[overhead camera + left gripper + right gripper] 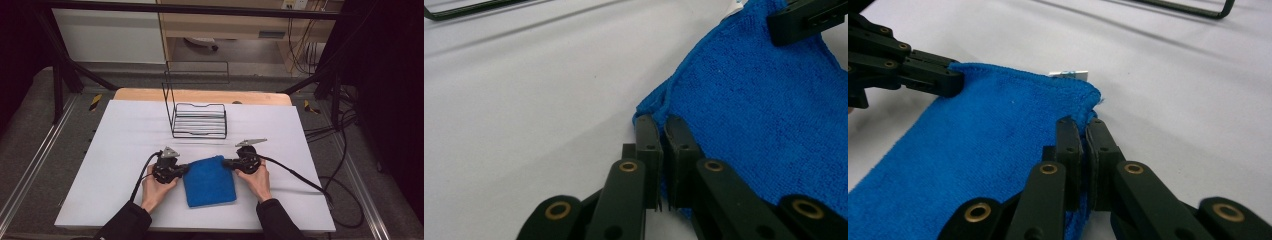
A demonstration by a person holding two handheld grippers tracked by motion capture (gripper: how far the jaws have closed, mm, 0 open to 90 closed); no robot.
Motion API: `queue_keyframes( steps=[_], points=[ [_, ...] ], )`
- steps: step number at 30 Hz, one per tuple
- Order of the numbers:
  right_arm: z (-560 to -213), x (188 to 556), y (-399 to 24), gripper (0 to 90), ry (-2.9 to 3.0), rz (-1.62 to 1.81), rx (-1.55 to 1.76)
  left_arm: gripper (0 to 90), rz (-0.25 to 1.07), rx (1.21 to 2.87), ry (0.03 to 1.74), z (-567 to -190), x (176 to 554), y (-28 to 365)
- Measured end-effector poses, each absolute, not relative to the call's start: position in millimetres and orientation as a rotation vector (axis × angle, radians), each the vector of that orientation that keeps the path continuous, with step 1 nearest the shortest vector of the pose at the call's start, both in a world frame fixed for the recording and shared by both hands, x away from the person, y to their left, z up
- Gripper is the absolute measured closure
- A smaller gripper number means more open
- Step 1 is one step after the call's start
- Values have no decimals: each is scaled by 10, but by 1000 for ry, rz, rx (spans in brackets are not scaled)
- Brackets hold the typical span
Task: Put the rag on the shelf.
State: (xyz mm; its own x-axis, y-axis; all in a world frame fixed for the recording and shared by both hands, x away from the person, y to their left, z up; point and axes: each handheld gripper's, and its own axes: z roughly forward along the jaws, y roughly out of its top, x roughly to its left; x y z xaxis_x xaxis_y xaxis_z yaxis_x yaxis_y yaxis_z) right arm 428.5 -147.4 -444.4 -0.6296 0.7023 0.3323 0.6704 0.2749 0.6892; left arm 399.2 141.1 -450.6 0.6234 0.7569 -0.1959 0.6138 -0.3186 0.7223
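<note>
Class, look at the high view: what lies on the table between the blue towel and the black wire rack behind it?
Nothing: in the high view the stretch of white table between the blue towel and the wire rack is bare.

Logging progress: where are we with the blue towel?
Done: blue towel lies folded on the table. In hand: left gripper and right gripper are each shut on a far corner. Left: nothing lifted yet; the wire rack behind stands empty.

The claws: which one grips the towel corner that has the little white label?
The right claw: the white label sticks out just past its corner of the blue towel. The left claw pinches the other far corner.
</note>
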Motion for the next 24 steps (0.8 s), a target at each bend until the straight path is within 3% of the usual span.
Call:
queue_keyframes(
  steps=[24],
  points=[
    [-4096, 4055, -1615, 869, 2346, 1492, 1233, 867, 310, 1941, 928, -4116, 3825, 1467]
  ],
)
